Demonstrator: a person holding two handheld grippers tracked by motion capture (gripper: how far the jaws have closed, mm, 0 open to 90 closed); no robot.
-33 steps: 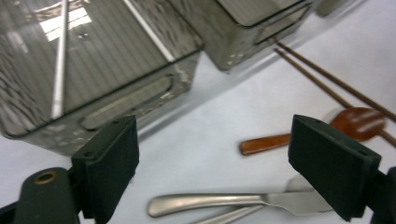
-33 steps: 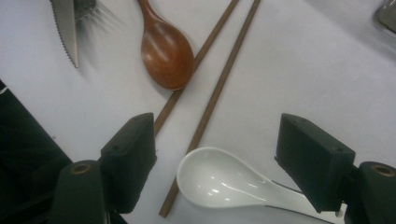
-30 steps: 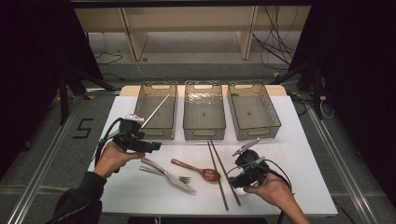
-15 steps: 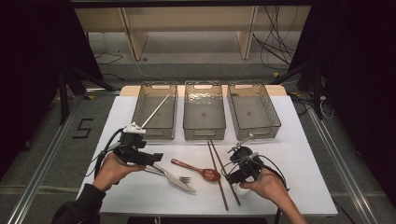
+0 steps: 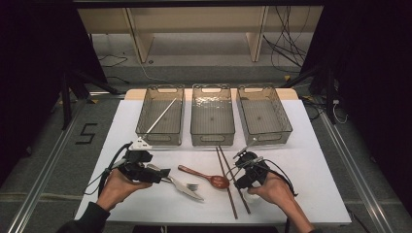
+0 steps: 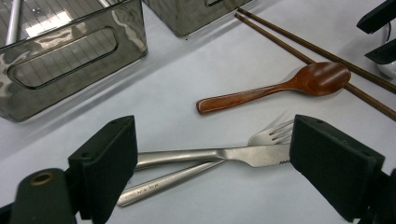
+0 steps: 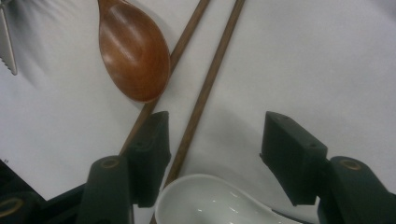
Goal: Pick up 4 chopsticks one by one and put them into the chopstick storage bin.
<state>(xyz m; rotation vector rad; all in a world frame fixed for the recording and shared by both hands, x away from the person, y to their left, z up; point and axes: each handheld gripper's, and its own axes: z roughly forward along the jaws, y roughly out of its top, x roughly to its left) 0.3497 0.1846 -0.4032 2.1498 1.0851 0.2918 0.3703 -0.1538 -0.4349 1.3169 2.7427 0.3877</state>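
The left gripper [image 6: 212, 163] has come down low, its jaws wide around the knife [image 6: 219, 155] and fork [image 6: 261, 140] on the surface [image 5: 311, 165]. The right gripper [image 7: 212, 154] has moved left, wide open over the white spoon [image 7: 210, 200] beside the chopsticks [image 7: 205, 88].

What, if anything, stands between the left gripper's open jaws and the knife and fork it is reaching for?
Nothing visible does. In the left gripper view the left gripper is open, its jaws straddling the knife lying crossed with the fork on bare table. The wooden spoon lies beyond them, apart.
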